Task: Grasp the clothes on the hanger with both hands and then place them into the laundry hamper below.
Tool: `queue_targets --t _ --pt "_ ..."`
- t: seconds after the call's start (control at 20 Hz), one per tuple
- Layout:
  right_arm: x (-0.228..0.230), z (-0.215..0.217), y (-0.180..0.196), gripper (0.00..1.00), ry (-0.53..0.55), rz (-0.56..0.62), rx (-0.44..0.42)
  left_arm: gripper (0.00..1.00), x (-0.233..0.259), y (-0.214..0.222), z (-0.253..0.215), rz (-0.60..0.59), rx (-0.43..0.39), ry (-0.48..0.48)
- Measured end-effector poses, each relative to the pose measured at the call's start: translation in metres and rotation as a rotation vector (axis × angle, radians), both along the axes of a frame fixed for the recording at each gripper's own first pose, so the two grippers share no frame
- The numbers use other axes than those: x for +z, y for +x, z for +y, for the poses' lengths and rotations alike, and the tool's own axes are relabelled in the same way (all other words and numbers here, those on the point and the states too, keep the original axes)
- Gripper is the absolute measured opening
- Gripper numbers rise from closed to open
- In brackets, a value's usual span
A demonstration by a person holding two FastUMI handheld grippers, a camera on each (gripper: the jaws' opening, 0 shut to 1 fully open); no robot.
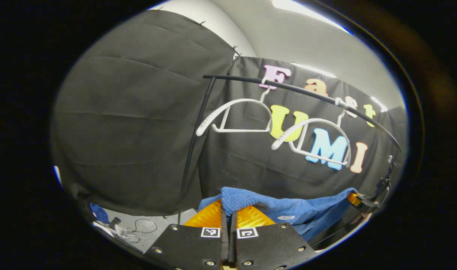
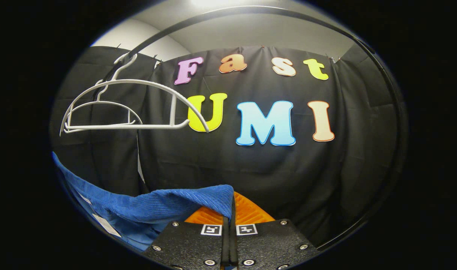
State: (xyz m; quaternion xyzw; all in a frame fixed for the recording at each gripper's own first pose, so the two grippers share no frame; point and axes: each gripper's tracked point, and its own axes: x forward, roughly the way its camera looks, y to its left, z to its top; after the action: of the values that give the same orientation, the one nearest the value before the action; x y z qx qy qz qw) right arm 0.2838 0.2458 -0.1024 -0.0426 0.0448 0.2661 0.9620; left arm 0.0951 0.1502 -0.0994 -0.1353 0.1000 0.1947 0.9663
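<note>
- The blue garment (image 1: 288,210) is off the hangers and hangs stretched between the two grippers, below the rail, sagging a little in the middle
- In the left gripper view one end of the cloth is bunched over the left gripper (image 1: 230,213); its fingers are pressed together with the fabric pinched between them
- Far off at the right edge of that view the other gripper (image 1: 357,200) holds the opposite end of the cloth
- In the right gripper view the garment (image 2: 153,210) runs from the lower left up to the right gripper (image 2: 231,210), whose fingers are closed tight on its edge; a white label (image 2: 106,225) shows on the cloth
- Two white hangers, one (image 1: 237,118) nearer the rail's upright and another (image 1: 318,140) farther along, hang bare from the black rail (image 1: 307,92)
- In the right gripper view the same hangers (image 2: 127,108) overlap at the upper left
- Some cables (image 1: 138,227) lie on the grey floor (image 1: 164,228) beside the rail's post
</note>
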Motion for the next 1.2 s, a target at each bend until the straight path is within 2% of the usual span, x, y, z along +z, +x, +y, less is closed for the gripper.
queue_targets --t 0.35,0.6,0.85,1.0,1.2 --pt "0.034 -0.009 -0.085 0.00 -0.022 -0.042 -0.045 0.01 0.017 -0.045 0.003 -0.008 -0.164 -0.005" --pt "0.047 -0.001 -0.136 0.00 -0.012 -0.047 -0.063 0.01 0.010 -0.032 -0.011 0.016 -0.292 0.012" --pt "0.031 -0.005 -0.200 0.00 -0.041 0.000 -0.099 0.01 -0.003 -0.038 -0.042 0.055 -0.448 0.011" --pt "0.009 -0.008 -0.227 0.00 -0.060 0.066 -0.137 0.00 -0.018 -0.044 -0.064 0.098 -0.529 -0.002" --pt "-0.001 0.002 -0.244 0.00 -0.046 0.122 -0.128 0.01 -0.026 -0.033 -0.097 0.119 -0.604 -0.020"
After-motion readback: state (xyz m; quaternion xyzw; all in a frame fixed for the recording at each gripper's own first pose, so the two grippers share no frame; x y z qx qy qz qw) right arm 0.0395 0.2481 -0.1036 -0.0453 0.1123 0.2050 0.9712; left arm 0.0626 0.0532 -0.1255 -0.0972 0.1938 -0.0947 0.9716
